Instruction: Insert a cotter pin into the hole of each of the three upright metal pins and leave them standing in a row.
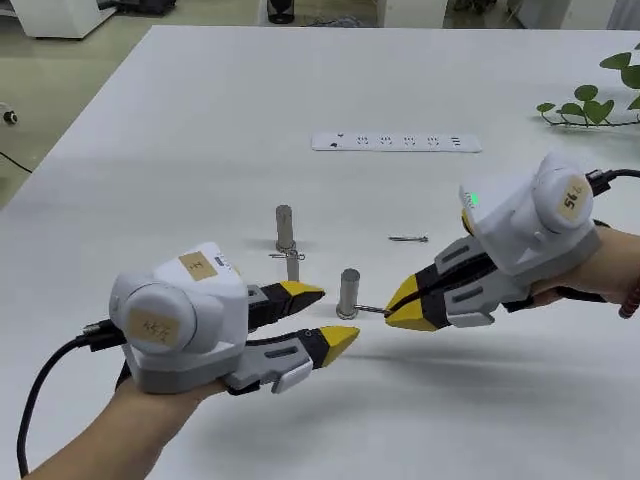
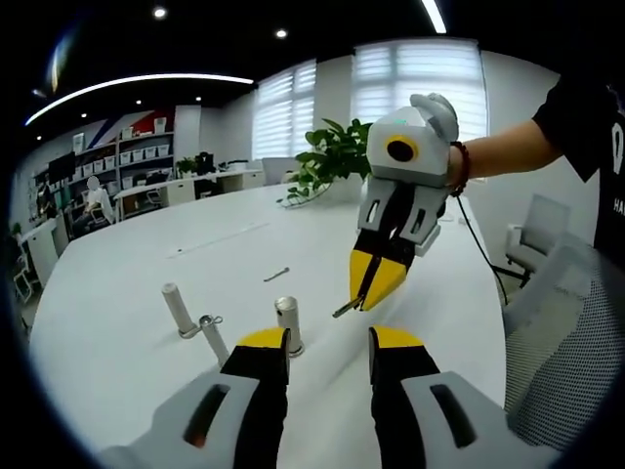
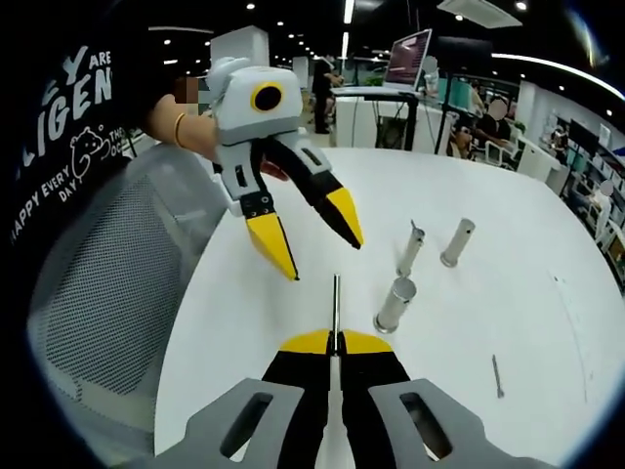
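In the head view the right gripper (image 1: 392,314) is clamped on a cotter pin (image 1: 372,309) aimed at the nearest metal pin (image 1: 348,293), while the left gripper (image 1: 338,313) hangs wide open and empty just beside it. In the left gripper view that metal pin (image 2: 288,323) stands unsupported ahead of the open jaws, so a sideways push could topple it. In the right gripper view the cotter pin (image 3: 336,298) points left of the metal pin (image 3: 395,303), and off-line it may miss the hole.
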Demonstrator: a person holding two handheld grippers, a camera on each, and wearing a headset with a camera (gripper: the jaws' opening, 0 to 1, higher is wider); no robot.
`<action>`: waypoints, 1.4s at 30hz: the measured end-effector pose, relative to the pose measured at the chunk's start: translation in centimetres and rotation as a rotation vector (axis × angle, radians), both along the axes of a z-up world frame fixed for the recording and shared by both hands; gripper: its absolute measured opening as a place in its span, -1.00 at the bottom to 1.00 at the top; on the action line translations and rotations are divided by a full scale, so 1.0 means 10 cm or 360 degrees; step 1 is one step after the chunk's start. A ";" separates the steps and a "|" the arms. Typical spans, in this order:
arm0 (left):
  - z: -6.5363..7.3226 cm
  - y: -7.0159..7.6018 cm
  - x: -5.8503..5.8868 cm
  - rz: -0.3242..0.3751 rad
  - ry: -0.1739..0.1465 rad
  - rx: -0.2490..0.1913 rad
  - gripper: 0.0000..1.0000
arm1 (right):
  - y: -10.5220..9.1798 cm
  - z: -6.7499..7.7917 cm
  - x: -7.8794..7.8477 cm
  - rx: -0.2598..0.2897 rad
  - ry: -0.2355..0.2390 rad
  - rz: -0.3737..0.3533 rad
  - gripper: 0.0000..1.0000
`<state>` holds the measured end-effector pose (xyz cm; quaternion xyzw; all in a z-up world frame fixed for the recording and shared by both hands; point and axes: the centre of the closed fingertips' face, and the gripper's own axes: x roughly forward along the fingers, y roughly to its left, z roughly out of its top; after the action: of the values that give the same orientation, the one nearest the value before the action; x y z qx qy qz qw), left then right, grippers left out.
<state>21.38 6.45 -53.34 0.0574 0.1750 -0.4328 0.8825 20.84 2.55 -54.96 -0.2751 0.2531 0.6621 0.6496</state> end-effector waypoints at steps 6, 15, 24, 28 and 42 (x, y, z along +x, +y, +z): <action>-0.05 0.02 0.10 0.0107 0.0011 0.0004 -0.41 | -0.07 -0.05 0.11 -0.0050 -0.0031 -0.0013 -1.00; -0.10 -0.01 0.24 0.0241 0.0022 -0.0019 -0.42 | -0.14 -0.13 0.23 -0.0111 -0.0048 -0.0022 -1.00; -0.21 -0.03 0.38 0.0317 0.0046 -0.0012 -0.46 | -0.17 -0.14 0.36 -0.0152 -0.0065 -0.0026 -1.00; -0.28 -0.04 0.42 0.0340 0.0068 0.0001 -0.51 | -0.18 -0.16 0.41 -0.0174 -0.0066 -0.0039 -1.00; -0.46 -0.12 0.59 0.0361 0.0127 0.0046 -0.64 | -0.17 -0.19 0.49 -0.0170 -0.0043 -0.0047 -1.00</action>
<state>27.24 5.24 -57.91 0.0326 0.2214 -0.3294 0.9173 25.78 0.87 -56.87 -0.3147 0.2833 0.6341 0.6470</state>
